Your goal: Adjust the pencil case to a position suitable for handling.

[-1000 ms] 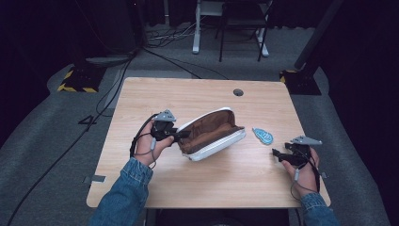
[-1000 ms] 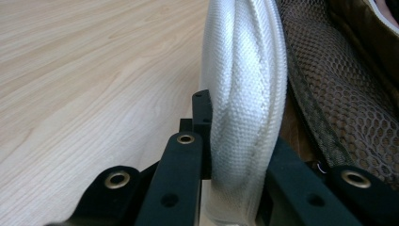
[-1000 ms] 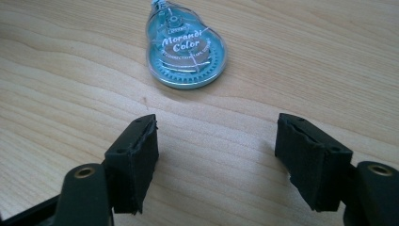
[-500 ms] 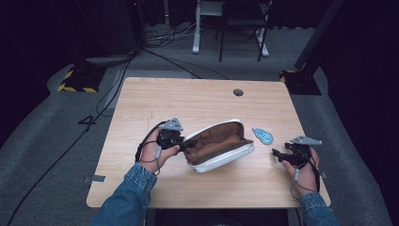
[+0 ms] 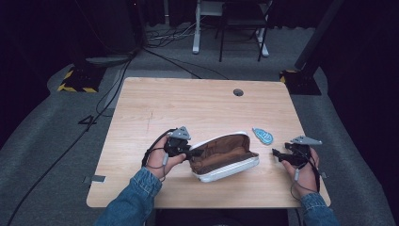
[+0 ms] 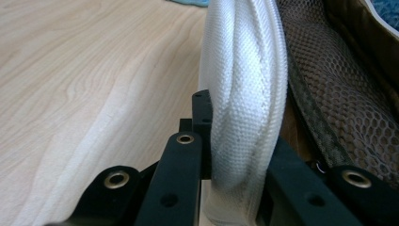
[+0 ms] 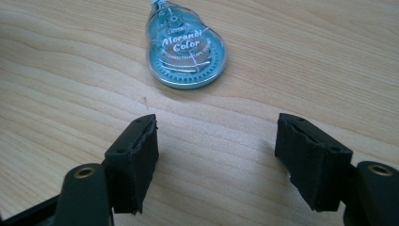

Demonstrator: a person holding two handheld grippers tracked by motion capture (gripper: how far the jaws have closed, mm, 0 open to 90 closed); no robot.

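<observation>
One pencil case (image 5: 223, 157), clamped at its white rim by the left gripper (image 5: 187, 151), had been lowered open-side up onto the table (image 5: 188, 103); right gripper (image 5: 277, 154) stayed parted, empty, facing the correction tape (image 7: 186, 49), likely next.

The pouch (image 6: 244, 94) is coarse white woven cloth with brown mesh lining, the table (image 5: 188, 108) matt grained wood, the correction-tape case (image 7: 186, 49) glossy clear plastic.

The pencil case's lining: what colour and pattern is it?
Brown, with honeycomb mesh, on the pencil case; the left gripper view shows it best.
</observation>
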